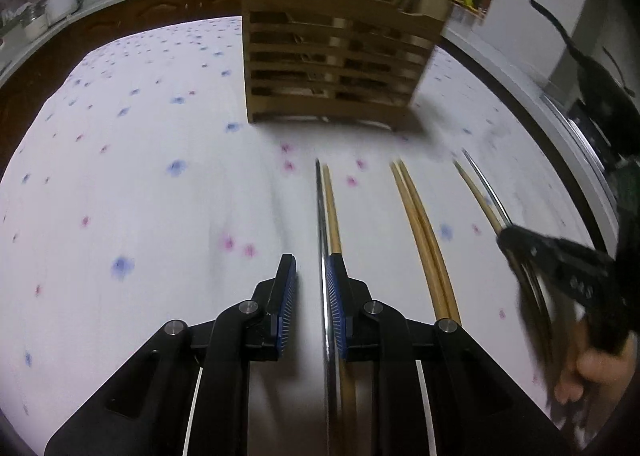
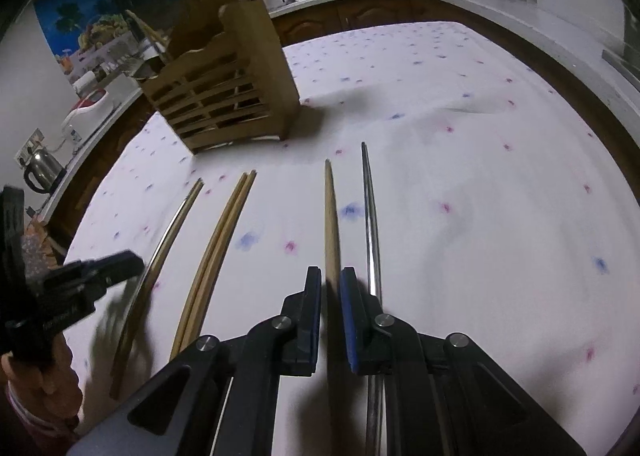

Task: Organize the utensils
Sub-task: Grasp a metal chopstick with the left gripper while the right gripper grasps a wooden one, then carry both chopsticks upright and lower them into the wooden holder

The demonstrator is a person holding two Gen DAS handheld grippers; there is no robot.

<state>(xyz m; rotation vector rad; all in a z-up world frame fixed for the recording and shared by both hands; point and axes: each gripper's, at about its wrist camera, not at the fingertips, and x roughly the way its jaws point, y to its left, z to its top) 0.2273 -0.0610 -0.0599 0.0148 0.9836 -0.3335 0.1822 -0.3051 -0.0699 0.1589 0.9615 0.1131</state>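
Six chopsticks lie on the tabletop's flowered cloth [image 1: 140,175], so most of the sorting looks undone. Nearest, the left gripper [image 1: 312,288] has its fingers slightly apart, with a steel chopstick [image 1: 320,207] between them against the right pad and clear of the left one; its wooden partner [image 1: 333,207] runs just outside that right finger. The right gripper [image 2: 330,296] has narrow-set fingers around a wooden chopstick [image 2: 331,215], though whether the pads press on it cannot be told; a second steel chopstick [image 2: 370,207] lies just outside its right finger. Between the two grippers rests a wooden pair [image 1: 420,223], touching side by side. Beyond every fingertip stands the slatted wooden holder [image 1: 332,55], with a few handles already poking out. Nothing blocks the way to it; the mixed pairs probably need separating. Farther off, a kettle [image 2: 40,167] sits on the kitchen counter.
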